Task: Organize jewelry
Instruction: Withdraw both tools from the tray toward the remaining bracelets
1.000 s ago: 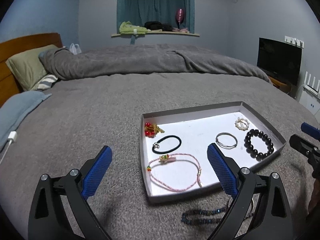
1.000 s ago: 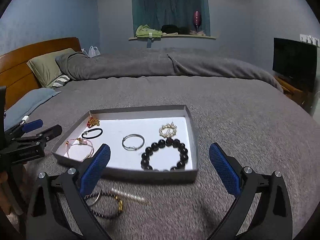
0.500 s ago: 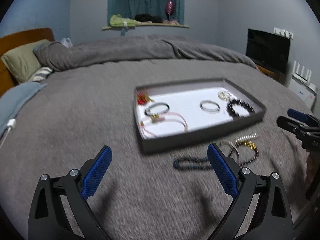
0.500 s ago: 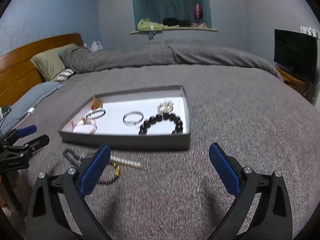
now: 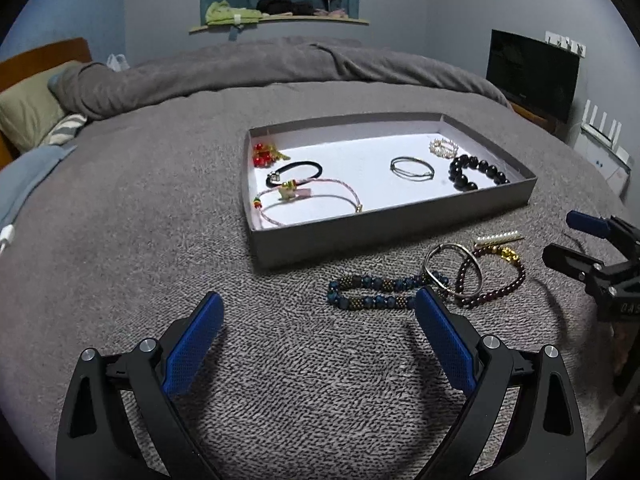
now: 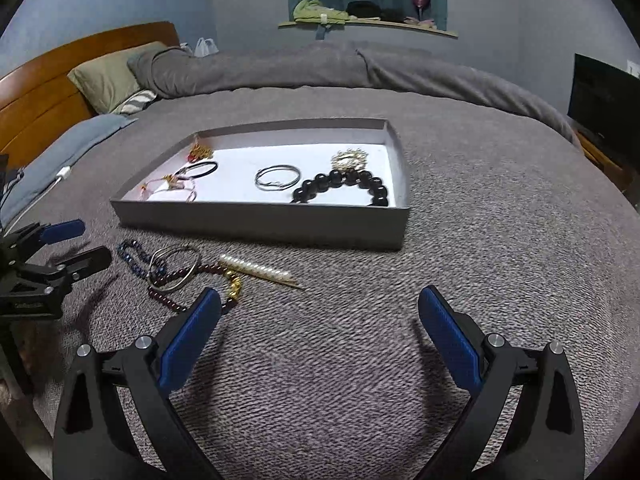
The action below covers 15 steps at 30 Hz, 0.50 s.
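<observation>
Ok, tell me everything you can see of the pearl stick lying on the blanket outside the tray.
The pearl stick is a thin, straight gold-looking bar carrying one row of small white pearl-like beads, with a bare pointed tip at one end. It lies flat on the grey blanket, in front of the tray and apart from it. Its other end lies at the dark red bracelet, near that bracelet's gold beads; actual contact is unclear. Neither gripper touches it.

Background: bedroom.
Grey blanket (image 5: pixel 120 240) covers bed; green pillow (image 6: pixel 108 76) against wooden headboard (image 6: pixel 44 92); black TV (image 5: pixel 532 72) at right wall.
</observation>
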Tool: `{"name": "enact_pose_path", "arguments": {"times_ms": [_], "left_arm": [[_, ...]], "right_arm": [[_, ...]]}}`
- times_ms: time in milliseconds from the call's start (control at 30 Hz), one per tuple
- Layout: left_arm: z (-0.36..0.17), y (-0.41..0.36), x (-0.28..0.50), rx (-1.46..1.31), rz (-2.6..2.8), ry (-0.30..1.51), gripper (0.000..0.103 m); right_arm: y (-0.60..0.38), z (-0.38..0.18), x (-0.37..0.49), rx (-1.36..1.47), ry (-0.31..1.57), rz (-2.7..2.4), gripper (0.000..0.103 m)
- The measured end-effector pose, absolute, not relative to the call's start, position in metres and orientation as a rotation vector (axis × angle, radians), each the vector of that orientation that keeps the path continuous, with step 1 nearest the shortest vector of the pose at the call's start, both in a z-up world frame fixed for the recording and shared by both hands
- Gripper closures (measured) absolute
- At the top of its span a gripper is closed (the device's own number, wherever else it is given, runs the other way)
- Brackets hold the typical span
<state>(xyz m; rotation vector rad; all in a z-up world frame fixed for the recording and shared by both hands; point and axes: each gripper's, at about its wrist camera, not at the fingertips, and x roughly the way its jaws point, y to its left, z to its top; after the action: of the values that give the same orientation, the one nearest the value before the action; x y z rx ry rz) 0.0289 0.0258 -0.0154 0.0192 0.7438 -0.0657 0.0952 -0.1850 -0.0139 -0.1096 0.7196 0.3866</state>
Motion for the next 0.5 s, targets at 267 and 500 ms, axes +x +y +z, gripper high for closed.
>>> {"name": "enact_pose_path", "arguments": {"times_ms": [267, 500], "left_arm": [[-0.022, 0.027, 0.039, 0.0, -0.064, 0.776, 0.01], [-0.023, 0.028, 0.041, -0.055, -0.131, 0.806, 0.038]], "right_arm": [[-0.17, -0.017, 0.091, -0.125, 0.736, 0.442, 0.005], [-0.165, -0.017, 0.091, -0.08, 0.763, 0.492, 0.007]]}}
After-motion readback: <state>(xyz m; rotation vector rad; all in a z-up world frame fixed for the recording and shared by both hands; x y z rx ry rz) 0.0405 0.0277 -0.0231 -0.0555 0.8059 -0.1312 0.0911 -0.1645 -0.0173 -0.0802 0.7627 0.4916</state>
